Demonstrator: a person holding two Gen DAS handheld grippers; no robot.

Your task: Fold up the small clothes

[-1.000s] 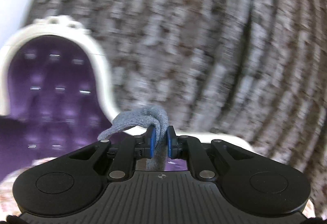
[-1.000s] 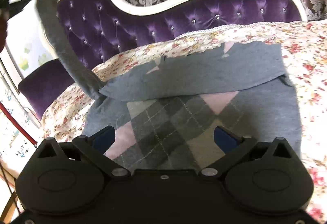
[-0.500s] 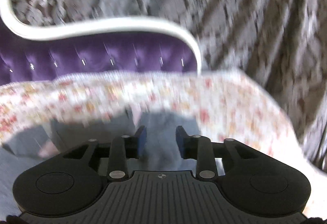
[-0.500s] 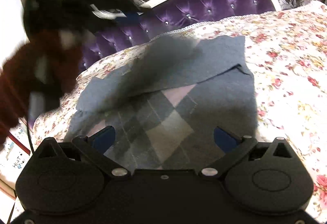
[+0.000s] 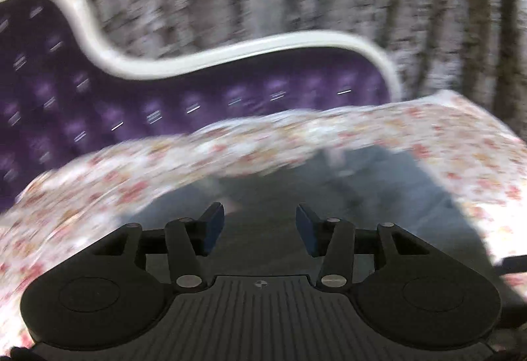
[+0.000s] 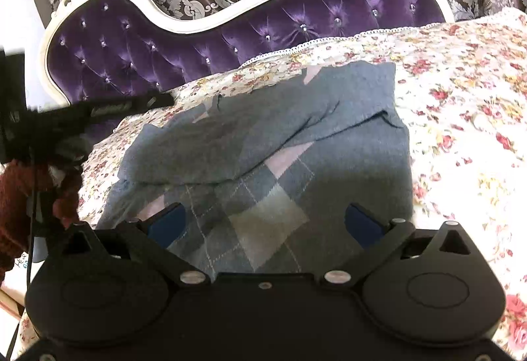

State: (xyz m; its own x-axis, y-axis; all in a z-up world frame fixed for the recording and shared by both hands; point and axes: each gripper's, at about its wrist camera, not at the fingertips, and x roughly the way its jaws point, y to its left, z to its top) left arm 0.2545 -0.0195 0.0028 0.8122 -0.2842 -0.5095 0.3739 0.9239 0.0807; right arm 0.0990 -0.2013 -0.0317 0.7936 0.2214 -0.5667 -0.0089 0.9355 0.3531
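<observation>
Both the left gripper [image 5: 260,224] and right gripper [image 6: 265,224] hang released above the grey argyle sweater [image 6: 273,163], spread on the floral bedspread [image 6: 461,104].

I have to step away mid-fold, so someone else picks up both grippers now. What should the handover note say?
Left gripper: open, empty, over the grey sweater.
Right gripper: open, empty, above the sweater's diamond-patterned front.
Sweater lies flat on the flowered bedspread, in front of the purple headboard.
Done: both sleeves are folded across the chest.
Left: smooth the sleeves, then fold the body up, probably from the hem near the right gripper.
</observation>
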